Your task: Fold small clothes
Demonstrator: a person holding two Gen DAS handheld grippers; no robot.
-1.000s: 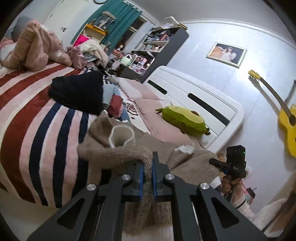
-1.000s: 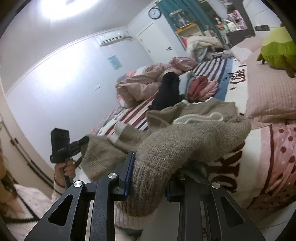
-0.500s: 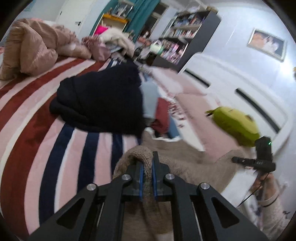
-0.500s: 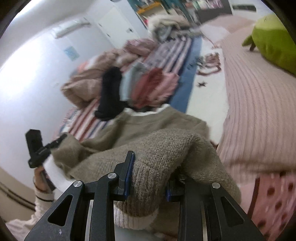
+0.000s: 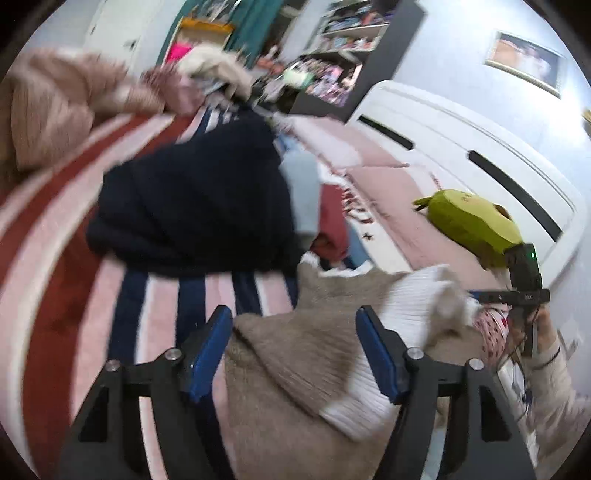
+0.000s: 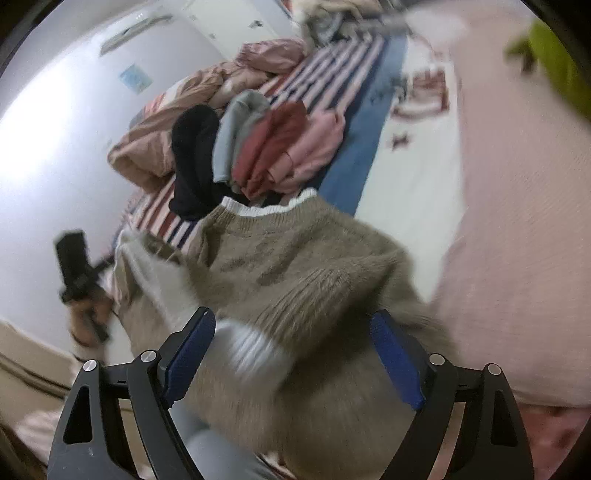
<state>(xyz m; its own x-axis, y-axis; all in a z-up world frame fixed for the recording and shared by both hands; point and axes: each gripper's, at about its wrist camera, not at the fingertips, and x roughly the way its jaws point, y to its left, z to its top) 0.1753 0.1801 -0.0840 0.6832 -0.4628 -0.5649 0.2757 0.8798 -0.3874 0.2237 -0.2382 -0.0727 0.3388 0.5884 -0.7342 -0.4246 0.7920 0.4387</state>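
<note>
left gripper spread | right gripper spread | sweater lies between the fingers, at bed edge | clothes pile beyond

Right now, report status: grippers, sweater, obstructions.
Left gripper open, right gripper open. Beige sweater lies released on bed. Pile of clothes just beyond its collar.

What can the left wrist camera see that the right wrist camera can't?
Only the left wrist view shows the white headboard, the bookshelf and the framed picture. Only the right wrist view shows the air conditioner on the wall and a pink garment in the pile. Both show the beige sweater lying between open jaws, the dark navy garment and the striped bedspread.
</note>
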